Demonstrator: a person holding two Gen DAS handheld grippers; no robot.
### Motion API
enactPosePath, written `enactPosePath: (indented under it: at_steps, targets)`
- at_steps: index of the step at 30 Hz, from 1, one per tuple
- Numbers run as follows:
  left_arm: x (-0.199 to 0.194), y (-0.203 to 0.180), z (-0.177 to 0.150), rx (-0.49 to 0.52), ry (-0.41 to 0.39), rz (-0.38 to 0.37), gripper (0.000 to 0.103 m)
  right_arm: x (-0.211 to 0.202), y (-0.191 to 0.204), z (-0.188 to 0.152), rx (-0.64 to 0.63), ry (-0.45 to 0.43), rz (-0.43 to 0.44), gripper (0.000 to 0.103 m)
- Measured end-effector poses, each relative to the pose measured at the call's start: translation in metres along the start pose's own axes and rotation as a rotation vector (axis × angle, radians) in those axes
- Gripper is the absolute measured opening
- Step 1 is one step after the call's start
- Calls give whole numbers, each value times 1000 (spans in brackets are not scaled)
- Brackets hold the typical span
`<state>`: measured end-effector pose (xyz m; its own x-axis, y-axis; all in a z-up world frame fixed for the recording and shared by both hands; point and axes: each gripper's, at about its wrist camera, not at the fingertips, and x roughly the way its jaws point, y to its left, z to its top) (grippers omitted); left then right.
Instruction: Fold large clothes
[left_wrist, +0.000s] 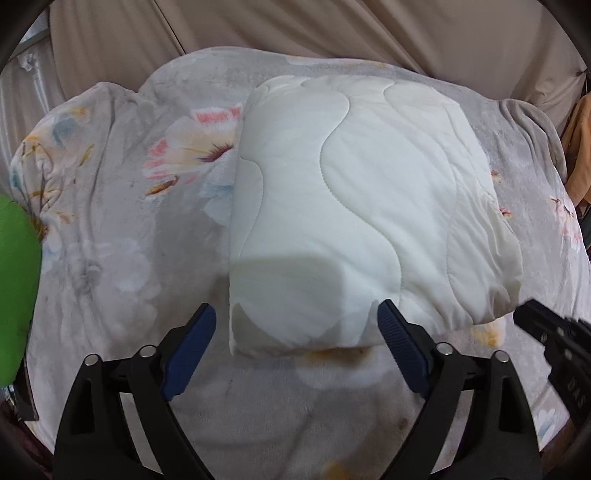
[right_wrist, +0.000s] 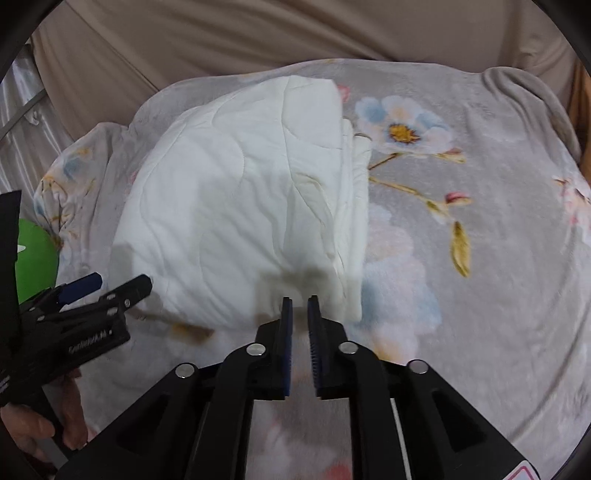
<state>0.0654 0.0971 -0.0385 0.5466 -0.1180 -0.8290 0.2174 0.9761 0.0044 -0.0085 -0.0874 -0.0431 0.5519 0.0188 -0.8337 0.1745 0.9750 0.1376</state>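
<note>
Left wrist: my left tool (left_wrist: 296, 310) gapes wide over the folded quilt's (left_wrist: 354, 206) near edge (gripping nothing). The quilt lies on the floral blanket (left_wrist: 122, 229); my right tool (right_wrist: 300, 304) is nearly closed, empty.

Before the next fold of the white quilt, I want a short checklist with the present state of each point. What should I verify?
1. Left gripper jaws wide open at the near edge of the white quilt: ok.
2. Right gripper jaws open enough to take the edge: not ok, only a narrow gap.
3. Either gripper gripping cloth: not ok, neither.
4. Quilt folded into a compact bundle on the floral blanket: ok.
5. Layered edges on the quilt's right side aligned: not ok, slightly staggered.
6. Far edge tidy: cannot tell.
</note>
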Motion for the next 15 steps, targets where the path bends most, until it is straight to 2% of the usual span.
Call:
enactPosePath:
  at_steps: [2,4,9,15]
  targets:
    - [-7,-5,-7,5,-9,6,89,-9,-1,-14,20,-11,-22,29]
    - [-11,-12,-14,20,-15,4,89,-12,-2,-26,33,-17,-44,35]
    - [-10,-29,-35,52,-10,11,90,-4,-2,-46,39,6,-83,37]
    - [-3,-30,-50,8,21,2,89,6,0,-62,43,29,-96,38]
